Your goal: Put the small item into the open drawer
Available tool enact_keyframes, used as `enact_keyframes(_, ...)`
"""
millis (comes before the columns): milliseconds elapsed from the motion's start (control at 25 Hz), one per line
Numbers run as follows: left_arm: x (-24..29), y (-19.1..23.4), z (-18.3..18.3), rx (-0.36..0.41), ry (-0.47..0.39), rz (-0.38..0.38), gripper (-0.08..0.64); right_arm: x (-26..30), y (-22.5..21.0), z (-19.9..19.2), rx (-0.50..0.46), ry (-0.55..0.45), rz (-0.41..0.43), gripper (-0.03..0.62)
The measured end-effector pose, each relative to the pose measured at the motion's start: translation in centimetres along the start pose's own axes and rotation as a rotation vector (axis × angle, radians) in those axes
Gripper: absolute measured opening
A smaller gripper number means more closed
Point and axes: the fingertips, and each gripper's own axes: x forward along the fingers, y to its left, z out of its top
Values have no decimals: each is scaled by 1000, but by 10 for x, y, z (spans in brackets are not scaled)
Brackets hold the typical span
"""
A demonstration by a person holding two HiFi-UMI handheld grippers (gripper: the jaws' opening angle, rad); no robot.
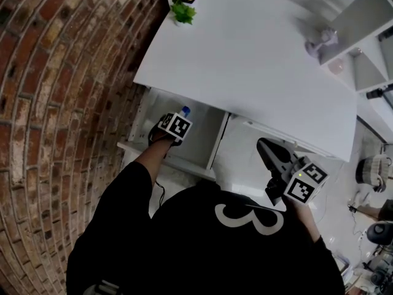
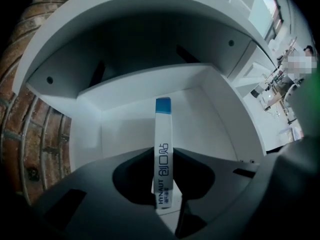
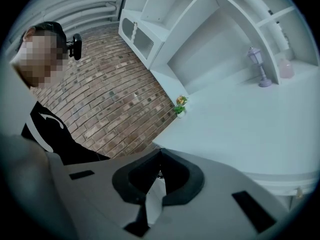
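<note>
My left gripper [image 1: 179,119] is shut on a slim white box with a blue end [image 2: 163,149]. The box's blue tip [image 1: 185,110] sticks out ahead of the jaws, over the open white drawer [image 1: 206,141] under the desk's left front edge. In the left gripper view the box points into the drawer's bare white inside [image 2: 210,119], and I cannot tell whether it touches the bottom. My right gripper [image 1: 271,151] hangs to the right, below the desk's front edge. Its jaws [image 3: 159,159] are shut with nothing between them.
A white desk top [image 1: 245,60] carries a small potted plant [image 1: 184,3] at its far left corner and a lilac lamp [image 1: 322,43] at the back right by white shelving [image 1: 368,66]. Brick flooring [image 1: 61,103] lies to the left.
</note>
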Motion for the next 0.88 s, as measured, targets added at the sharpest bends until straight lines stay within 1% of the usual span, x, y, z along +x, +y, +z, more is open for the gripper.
enact_keyframes(120,1,-3,-1,19,5,4,72,-1,0,-1,3,0,-1,12)
enact_keyframes(320,6,-2,-2,20,2,12,78,-1,1,-3,4,6,3,12)
enact_keyframes(440,2,-3,0,15,-16,2,145,1,4,-2,2,7,17,12)
enact_keyframes(520,-3,-4,4,-2,-45,-9,226,2,8,-3,-3,12,28,12)
enact_keyframes(560,-7,-4,7,-7,-64,-13,250,2,9,-4,-5,15,34,12)
enact_keyframes(720,-35,-1,19,-2,-137,-8,295,7,18,-2,-11,20,66,12)
enact_keyframes(880,-69,12,26,-6,-208,40,298,16,31,2,-38,21,112,12)
